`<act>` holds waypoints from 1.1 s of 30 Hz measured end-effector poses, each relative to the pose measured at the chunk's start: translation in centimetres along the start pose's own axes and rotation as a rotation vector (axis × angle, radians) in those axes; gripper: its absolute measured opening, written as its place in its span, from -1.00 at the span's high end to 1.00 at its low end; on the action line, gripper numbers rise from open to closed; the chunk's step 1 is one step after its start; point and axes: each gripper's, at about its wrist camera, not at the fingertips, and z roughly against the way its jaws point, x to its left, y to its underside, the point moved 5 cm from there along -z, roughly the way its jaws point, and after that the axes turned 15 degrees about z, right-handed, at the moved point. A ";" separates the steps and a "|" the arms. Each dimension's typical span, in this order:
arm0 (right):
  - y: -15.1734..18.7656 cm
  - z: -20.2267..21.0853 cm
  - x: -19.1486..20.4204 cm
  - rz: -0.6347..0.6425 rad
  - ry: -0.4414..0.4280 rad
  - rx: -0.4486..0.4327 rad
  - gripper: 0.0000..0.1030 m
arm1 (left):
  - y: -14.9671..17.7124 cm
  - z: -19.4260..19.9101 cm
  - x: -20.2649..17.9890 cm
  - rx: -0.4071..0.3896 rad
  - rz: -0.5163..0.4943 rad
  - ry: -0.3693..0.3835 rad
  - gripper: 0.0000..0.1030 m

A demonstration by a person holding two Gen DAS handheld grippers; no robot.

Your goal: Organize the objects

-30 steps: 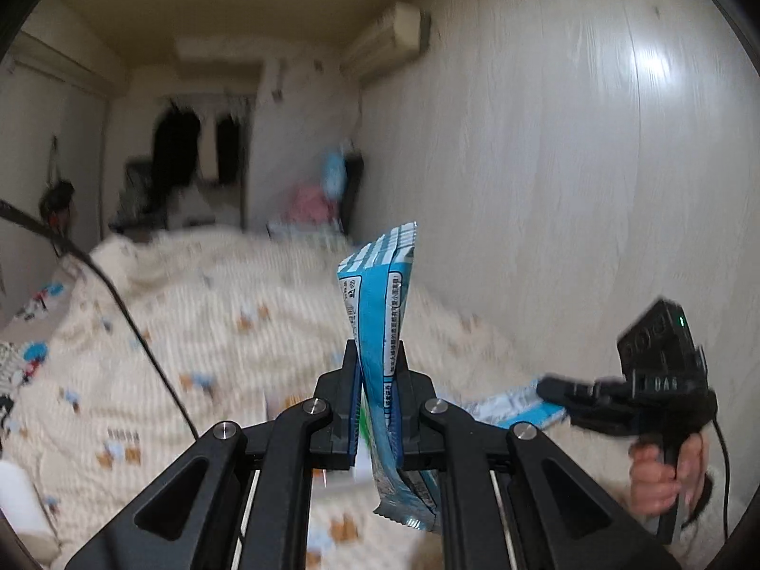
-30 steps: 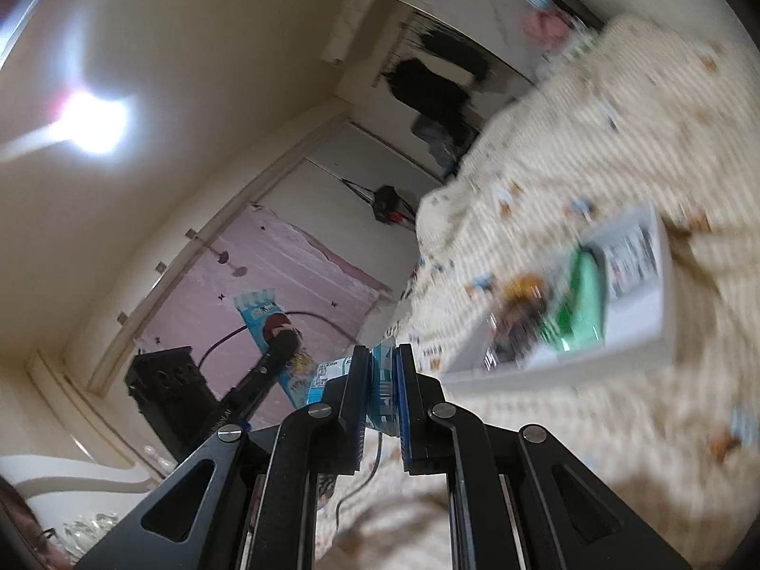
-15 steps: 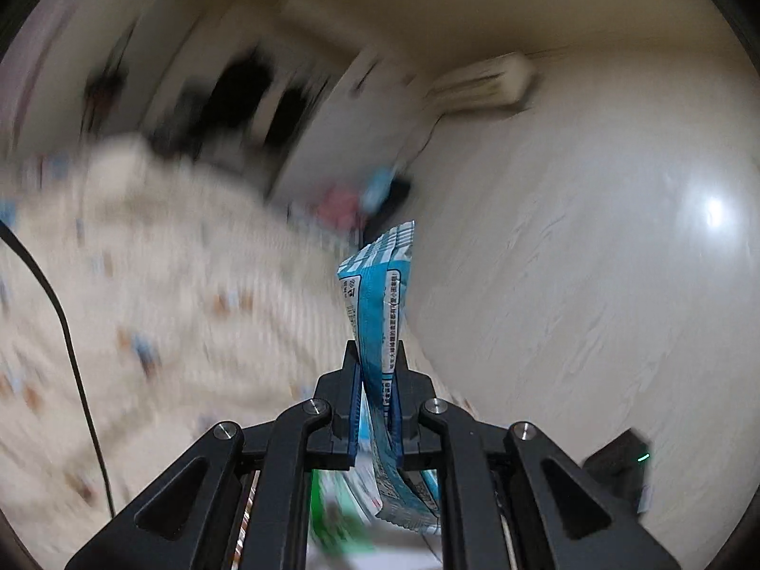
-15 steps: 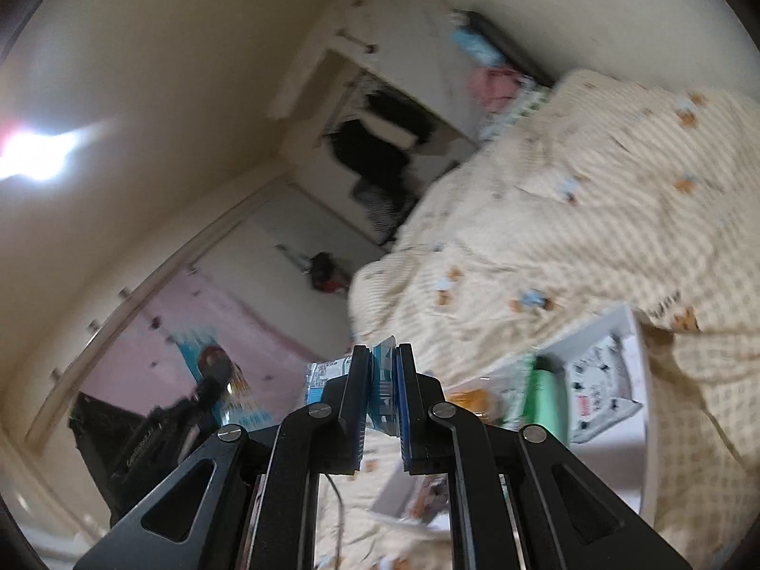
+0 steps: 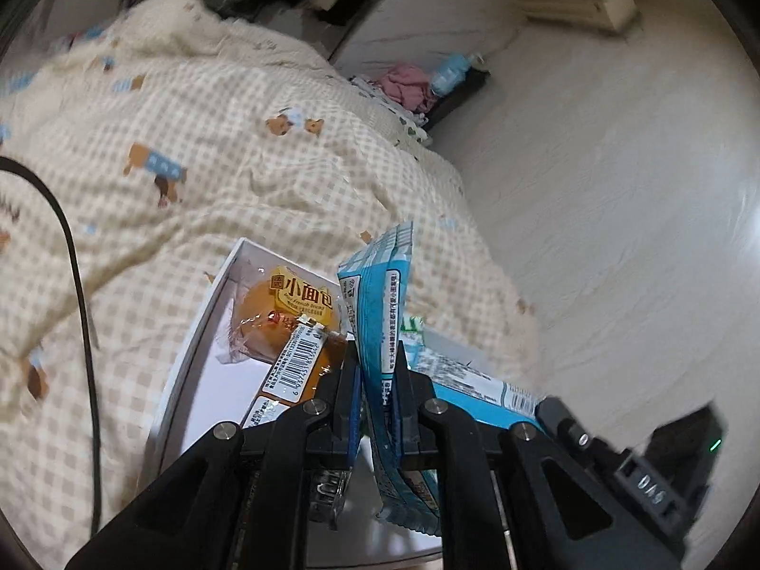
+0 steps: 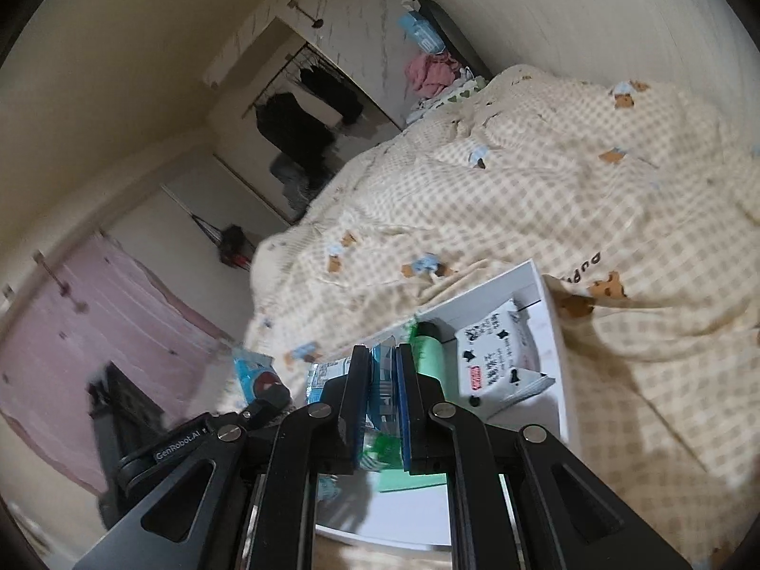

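Grippers both low over the bed (image 5: 199,133) now. Left gripper (image 5: 375,370) is clamped tight on a blue packet (image 5: 380,294) — it stands upright between the jaws, just above the white box (image 5: 190,351) lying on the checked quilt. In that box: a bun (image 5: 280,313) in a yellow wrapper and a white pouch (image 6: 498,361). Right gripper (image 6: 382,380) is pinched shut on a second blue packet (image 6: 382,389), poised over the box's near end beside a green pack (image 6: 427,346) — both packets off the bed, gripped firmly.
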 end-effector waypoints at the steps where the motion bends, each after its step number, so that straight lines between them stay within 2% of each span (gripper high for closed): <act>1: 0.1 -0.2 0.0 0.011 0.014 0.009 0.77 | 0.3 -0.3 -0.4 0.001 -0.040 -0.021 0.79; 4: 0.4 -0.4 0.0 0.034 0.060 0.032 0.76 | 1.2 -0.8 -1.2 0.025 -0.096 -0.080 0.79; 7: 0.4 -0.3 -0.1 0.058 0.119 0.057 0.72 | 1.6 -1.4 -1.2 0.038 -0.131 -0.130 0.57; 9: 0.5 -0.2 -0.1 0.067 0.138 0.066 0.59 | 1.7 -1.5 -1.2 0.037 -0.151 -0.164 0.16; 10: 0.5 -0.1 0.0 0.072 0.146 0.068 0.46 | 1.8 -1.4 -1.3 0.034 -0.162 -0.162 0.07; 11: 0.5 -0.1 0.0 0.076 0.153 0.067 0.13 | 1.8 -1.3 -1.5 0.031 -0.170 -0.154 -0.11; 12: 0.4 0.0 0.1 0.080 0.150 0.059 -0.07 | 1.9 -1.0 -1.7 0.027 -0.181 -0.148 -0.26; 13: 0.2 0.2 0.3 0.083 0.142 0.048 -0.23 | 1.9 -0.5 -2.1 0.011 -0.197 -0.143 -0.31; 15: -0.1 0.8 0.7 0.097 0.135 0.028 -0.23 | 1.7 0.3 -2.6 -0.036 -0.220 -0.149 -0.43; 19: -1.1 2.3 2.0 0.147 0.122 0.001 -0.24 | 1.0 3.6 -3.9 -0.150 -0.298 -0.174 -0.50; 22: -1.9 3.9 4.0 0.237 0.074 0.006 -0.60 | 0.9 6.6 -5.1 -0.219 -0.388 -0.177 -0.54; 23: -2.1 4.5 4.7 0.275 0.059 0.009 -0.60 | 1.1 7.5 -5.4 -0.235 -0.420 -0.176 -0.56; 25: -2.1 5.7 6.0 0.330 0.051 0.002 -0.60 | 1.7 9.0 -6.0 -0.252 -0.505 -0.171 -0.60; 28: -1.4 6.6 6.6 0.342 0.033 0.022 -0.60 | 2.9 10.1 -6.1 -0.241 -0.596 -0.177 -0.62; 33: 1.1 6.2 6.0 0.364 0.050 0.054 -0.60 | 4.6 10.1 -5.1 -0.242 -0.676 -0.163 -0.63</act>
